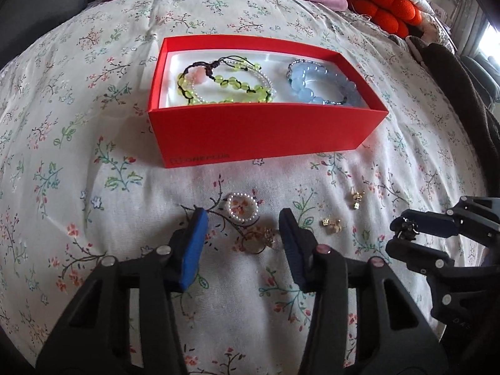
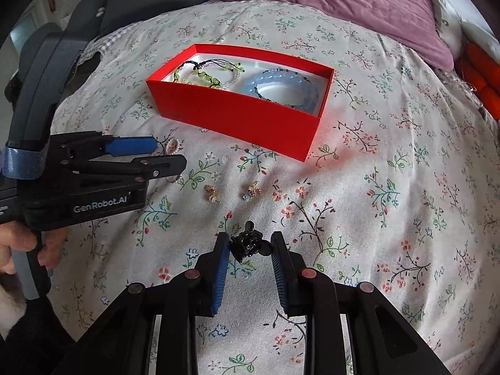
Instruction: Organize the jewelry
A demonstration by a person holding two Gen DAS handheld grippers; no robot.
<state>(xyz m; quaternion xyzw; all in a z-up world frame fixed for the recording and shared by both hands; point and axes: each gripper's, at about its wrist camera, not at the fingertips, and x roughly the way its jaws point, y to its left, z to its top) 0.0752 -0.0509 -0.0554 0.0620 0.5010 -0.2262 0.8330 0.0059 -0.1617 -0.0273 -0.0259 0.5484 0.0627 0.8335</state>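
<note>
On a floral bedspread (image 1: 93, 109), a person's two grippers work among scattered jewelry. The right gripper (image 2: 250, 245) is clamped on a small black ornament (image 2: 247, 243), pinched between its blue pads just off the cover. The left gripper (image 1: 242, 222) stands partly open, gripping nothing, its pads straddling a gold ring (image 1: 259, 239) that lies flat on the bedspread between them; a pearl ring (image 1: 242, 207) lies just beyond its tips. Two small gold earrings (image 1: 331, 225) (image 1: 356, 199) rest to that gripper's right, between it and the right gripper. Ahead of both stands an open red box (image 1: 265, 131), its long axis running crosswise to the left gripper's line of sight, its long wall facing it. Inside, green beaded bracelets (image 1: 225, 84) fill the left end and a blue beaded bracelet (image 1: 315, 84) the right. A mauve pillow (image 2: 343, 3) lies beyond the box.
</note>
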